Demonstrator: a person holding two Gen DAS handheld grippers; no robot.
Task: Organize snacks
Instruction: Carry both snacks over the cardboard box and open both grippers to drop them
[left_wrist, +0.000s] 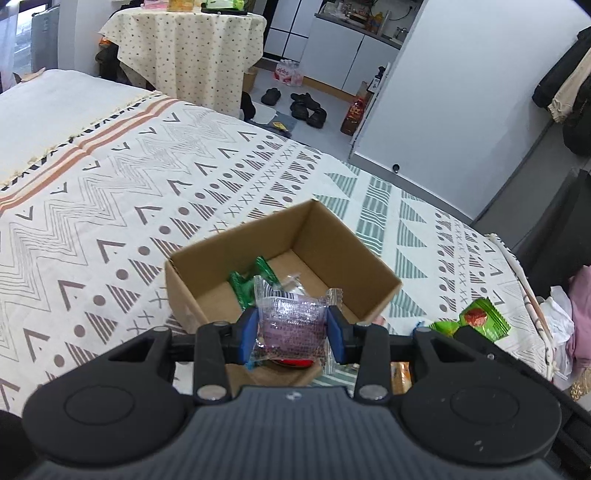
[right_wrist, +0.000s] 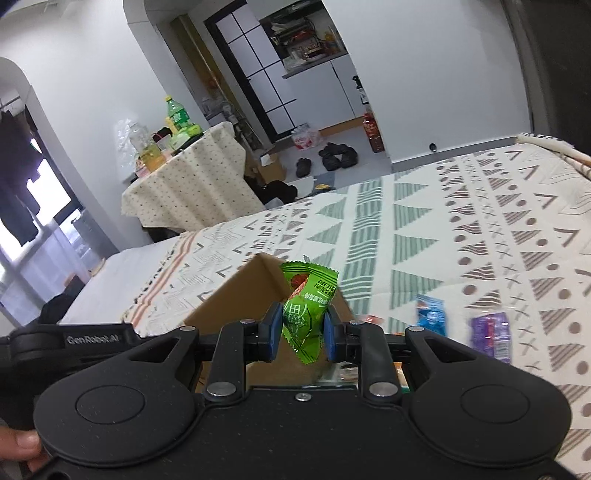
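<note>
An open cardboard box stands on the patterned bedspread, with a green wrapper and a clear wrapper lying inside. My left gripper is shut on a clear-and-purple snack packet, held over the box's near edge. In the right wrist view my right gripper is shut on a green snack packet, hanging beside the box's corner. That same green packet and the right gripper show at the right of the left wrist view.
A blue packet and a purple packet lie loose on the bedspread to the right. An orange snack lies under the left gripper. A cloth-covered table with bottles stands beyond the bed. A thumb shows at lower left.
</note>
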